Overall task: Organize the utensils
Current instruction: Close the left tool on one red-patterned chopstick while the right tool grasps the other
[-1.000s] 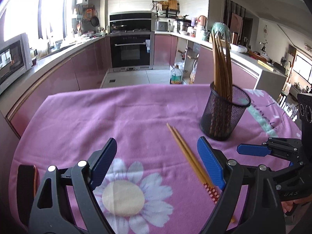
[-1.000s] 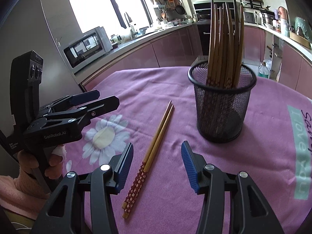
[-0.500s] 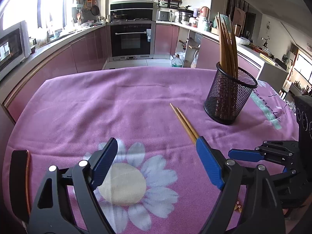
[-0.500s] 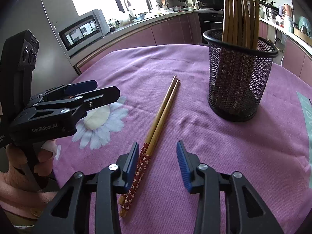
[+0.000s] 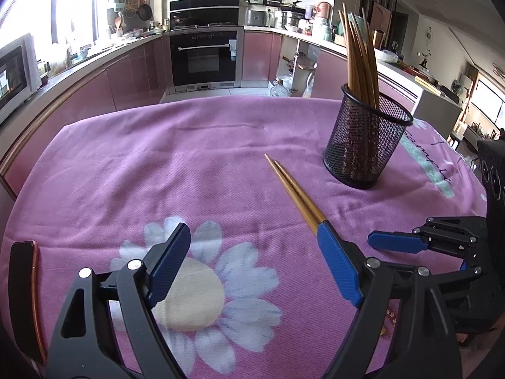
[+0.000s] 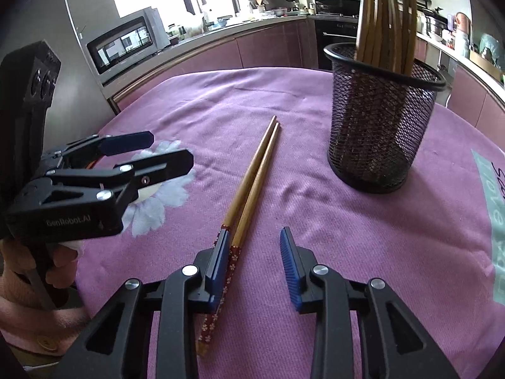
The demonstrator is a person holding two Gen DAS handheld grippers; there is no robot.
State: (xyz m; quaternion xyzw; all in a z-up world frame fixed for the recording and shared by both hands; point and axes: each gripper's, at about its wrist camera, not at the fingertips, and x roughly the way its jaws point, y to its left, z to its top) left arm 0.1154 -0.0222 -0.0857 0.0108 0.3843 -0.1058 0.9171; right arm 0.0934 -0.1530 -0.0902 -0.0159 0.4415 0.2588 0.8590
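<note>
The worktop (image 6: 363,252), draped in a pink flowered cloth (image 5: 195,183), is filling the lower part of both views. The black mesh holder (image 6: 378,132) is standing at the upper right of the right wrist view, already carrying a bundle of upright chopsticks (image 6: 385,19).

The loose pair of chopsticks (image 6: 252,177) is lying flat on the cloth at centre frame, sticks side by side and touching, patterned red ends toward the bottom edge.

The right tool (image 6: 254,262) is closing around those patterned ends. The left pad is lying against the nearer stick; the right pad is standing clear, so nothing is clamped yet. The left tool (image 5: 252,268) is hanging wide open and empty over the daisy print, at lower centre of its own view.

Hazards, judged from this position:
- The pair is sitting off-centre between the jaws. The closing pad may push the sticks sideways or roll one over the other, so that only one is being caught.
- A grip so near the end is leaving a long free length; the tips may swing and strike the holder rim.

Legible writing: "GenRobot.AI" on the left tool body (image 6: 68,221). The teal band (image 6: 492,221) at right is carrying script, only partly readable.
</note>
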